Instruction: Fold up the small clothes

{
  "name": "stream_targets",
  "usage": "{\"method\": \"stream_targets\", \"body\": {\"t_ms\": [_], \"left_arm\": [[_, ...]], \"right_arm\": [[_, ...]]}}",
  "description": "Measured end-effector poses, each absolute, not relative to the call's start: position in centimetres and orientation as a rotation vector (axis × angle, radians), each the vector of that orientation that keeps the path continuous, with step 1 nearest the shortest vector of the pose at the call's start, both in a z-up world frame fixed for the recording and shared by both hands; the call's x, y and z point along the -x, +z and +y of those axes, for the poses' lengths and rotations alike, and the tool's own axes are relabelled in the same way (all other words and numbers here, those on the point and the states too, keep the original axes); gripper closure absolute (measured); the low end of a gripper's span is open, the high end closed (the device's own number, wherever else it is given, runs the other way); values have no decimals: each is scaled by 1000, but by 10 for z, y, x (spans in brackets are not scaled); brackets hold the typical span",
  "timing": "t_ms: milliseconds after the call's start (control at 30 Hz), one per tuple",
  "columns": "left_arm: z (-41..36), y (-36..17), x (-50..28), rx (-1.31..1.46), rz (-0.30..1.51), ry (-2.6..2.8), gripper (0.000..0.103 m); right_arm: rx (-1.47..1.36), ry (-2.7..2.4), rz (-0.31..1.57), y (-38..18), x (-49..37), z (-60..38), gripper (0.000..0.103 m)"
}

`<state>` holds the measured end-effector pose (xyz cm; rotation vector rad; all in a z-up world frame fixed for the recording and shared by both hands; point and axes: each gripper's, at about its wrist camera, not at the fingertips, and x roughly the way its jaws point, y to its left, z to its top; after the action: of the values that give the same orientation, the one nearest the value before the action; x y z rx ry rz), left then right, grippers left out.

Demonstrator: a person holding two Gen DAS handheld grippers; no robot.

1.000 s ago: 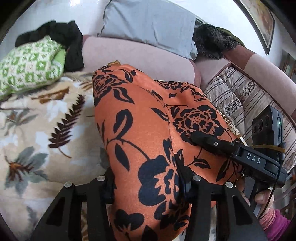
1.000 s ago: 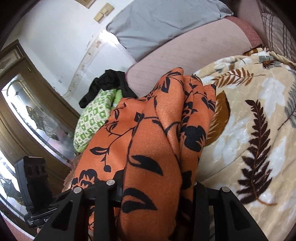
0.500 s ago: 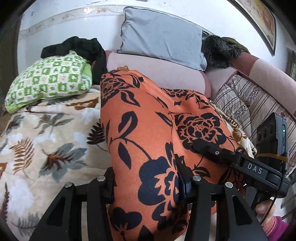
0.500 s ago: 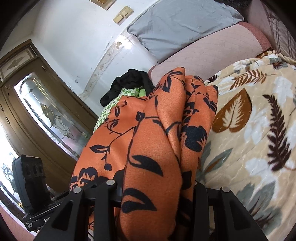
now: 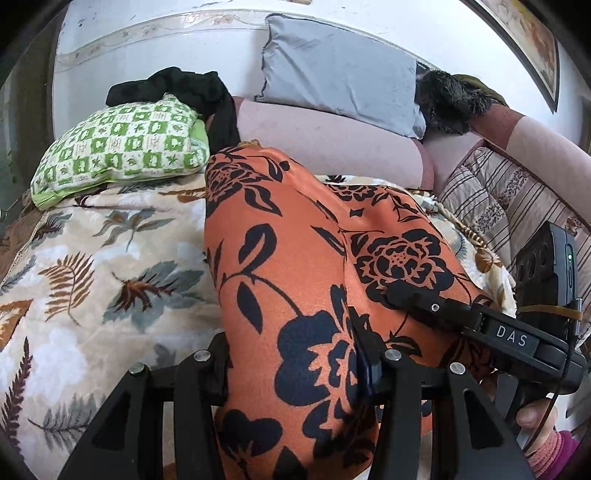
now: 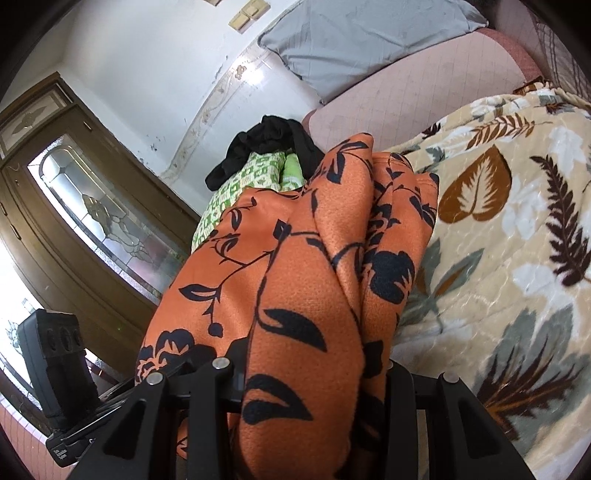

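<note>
Orange floral garment [image 5: 295,266], black flower and leaf print, bunched and held up above a leaf-print blanket [image 5: 92,266] that covers the sofa seat.

Left gripper [image 5: 295,363]: both fingers pressed into the cloth, fabric pinched between them. Right gripper [image 6: 314,373]: same, clamped on a thick fold of the garment [image 6: 303,280], several layers stacked in the pinch. The two grippers are close together; from the left wrist view the right gripper's finger [image 5: 413,301] lies against the cloth just beside the left one.

Containers: none to be seen. Loose items on the sofa only.

Writing: "DAS" in pale letters on a black block [image 5: 511,338] of the right gripper. A green light shows on the black unit [image 5: 546,273] mounted above it. No other text can be read.

Surroundings: green-and-white checked pillow [image 5: 122,144] at the blanket's far end, a black garment [image 5: 184,90] draped over it. Grey pillow [image 5: 340,70] leaning on the pink sofa back [image 5: 325,144]. Striped cushion [image 5: 491,192] at the side. Wooden door with patterned glass [image 6: 99,218] seen from the right wrist view; two wall switches [image 6: 249,14] high on the white wall.
</note>
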<state>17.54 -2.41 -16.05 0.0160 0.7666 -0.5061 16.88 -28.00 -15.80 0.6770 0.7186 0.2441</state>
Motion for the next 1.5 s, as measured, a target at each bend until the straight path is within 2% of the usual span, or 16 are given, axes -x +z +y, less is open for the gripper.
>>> {"method": "stream_targets", "body": {"t_ms": [633, 1267, 1500], "left_arm": [[-11, -205, -196, -11, 886, -477, 53], [-18, -218, -209, -35, 967, -449, 52], [-17, -225, -211, -43, 987, -440, 49]], "right_arm": [[-684, 232, 841, -208, -190, -261, 63], [-709, 221, 909, -234, -197, -262, 63], [-733, 219, 929, -240, -200, -266, 63]]}}
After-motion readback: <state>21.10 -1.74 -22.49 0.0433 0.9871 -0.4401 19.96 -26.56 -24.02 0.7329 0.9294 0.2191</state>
